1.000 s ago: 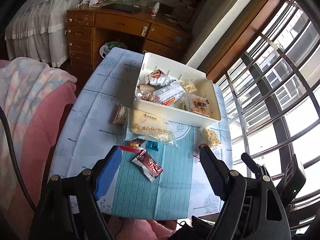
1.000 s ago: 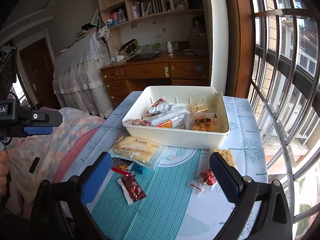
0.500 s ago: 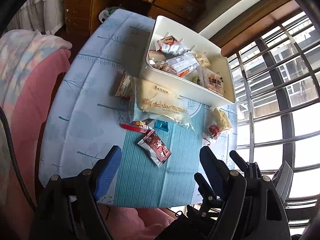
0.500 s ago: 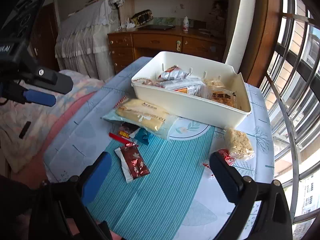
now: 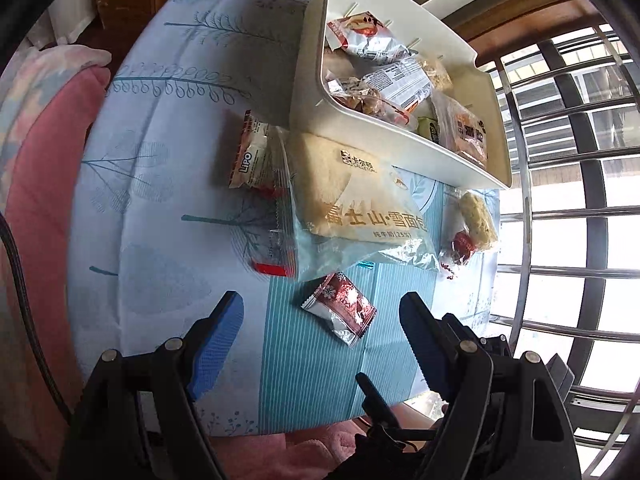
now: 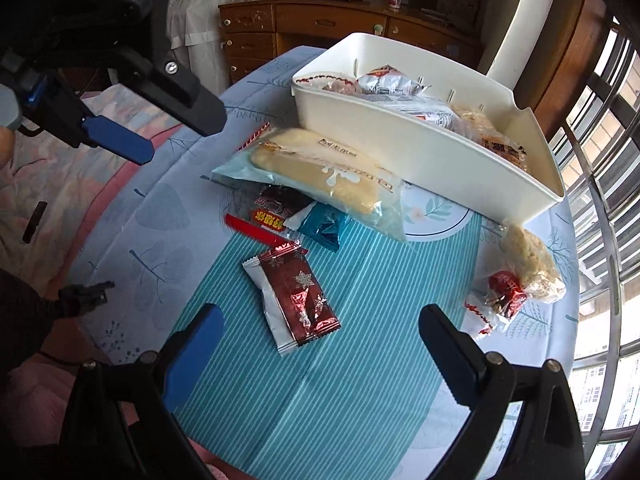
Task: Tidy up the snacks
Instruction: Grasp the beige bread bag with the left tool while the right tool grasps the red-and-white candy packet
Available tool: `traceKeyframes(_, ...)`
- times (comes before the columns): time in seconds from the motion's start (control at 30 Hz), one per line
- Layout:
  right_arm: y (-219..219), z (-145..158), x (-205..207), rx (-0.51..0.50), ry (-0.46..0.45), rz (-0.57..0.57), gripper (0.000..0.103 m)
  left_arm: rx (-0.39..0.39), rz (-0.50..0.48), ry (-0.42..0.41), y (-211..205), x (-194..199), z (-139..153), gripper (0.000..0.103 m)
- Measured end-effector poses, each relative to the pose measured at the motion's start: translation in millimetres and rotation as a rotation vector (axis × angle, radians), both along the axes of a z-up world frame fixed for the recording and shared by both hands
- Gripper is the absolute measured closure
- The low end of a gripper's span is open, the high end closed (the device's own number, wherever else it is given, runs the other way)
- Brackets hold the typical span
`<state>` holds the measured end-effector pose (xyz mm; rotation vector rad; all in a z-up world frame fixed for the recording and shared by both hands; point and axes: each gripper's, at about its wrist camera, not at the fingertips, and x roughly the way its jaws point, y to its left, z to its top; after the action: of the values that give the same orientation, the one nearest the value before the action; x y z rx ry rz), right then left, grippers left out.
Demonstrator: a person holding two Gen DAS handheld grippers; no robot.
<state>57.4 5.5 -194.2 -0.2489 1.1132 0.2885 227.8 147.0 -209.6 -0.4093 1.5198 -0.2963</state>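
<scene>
On the striped teal mat at the near edge of the table lies my target, a glossy red foil snack packet [image 6: 294, 298], crinkly and flat. Both tools have dropped toward it since a second ago; pickup looks next. My left gripper [image 5: 322, 312] and right gripper [image 6: 318, 326] gape empty. Beyond sits a soft bread bag [image 5: 352, 208], then the rigid white bin [image 6: 420, 160], part-filled.

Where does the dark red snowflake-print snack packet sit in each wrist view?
Left wrist: dark red snowflake packet lies lower centre, on the striped mat.
Right wrist: same packet centre, slightly left, on the striped mat.
Shared landmark: white bin beyond it.
</scene>
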Motion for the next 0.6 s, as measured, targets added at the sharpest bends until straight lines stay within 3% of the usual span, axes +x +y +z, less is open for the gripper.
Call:
traceKeyframes(0.2,21.1,-24.8,0.8,-0.087,0.031,-0.015,0.007,-0.080,-0.059,0.038,-6.1,26.1,-25.4,0.024)
traceKeyframes(0.4,36.0,-42.3,1.3,-0.152,0.048,-0.030,0.009,-0.167,-0.054,0.056,-6.1,50.4,-45.0,0.024)
traceKeyframes(0.6,46.5,-61.6,9.5,-0.187,0.086,-0.048,0.018,-0.218,-0.039,0.106,-8.0,64.6,-65.2,0.024)
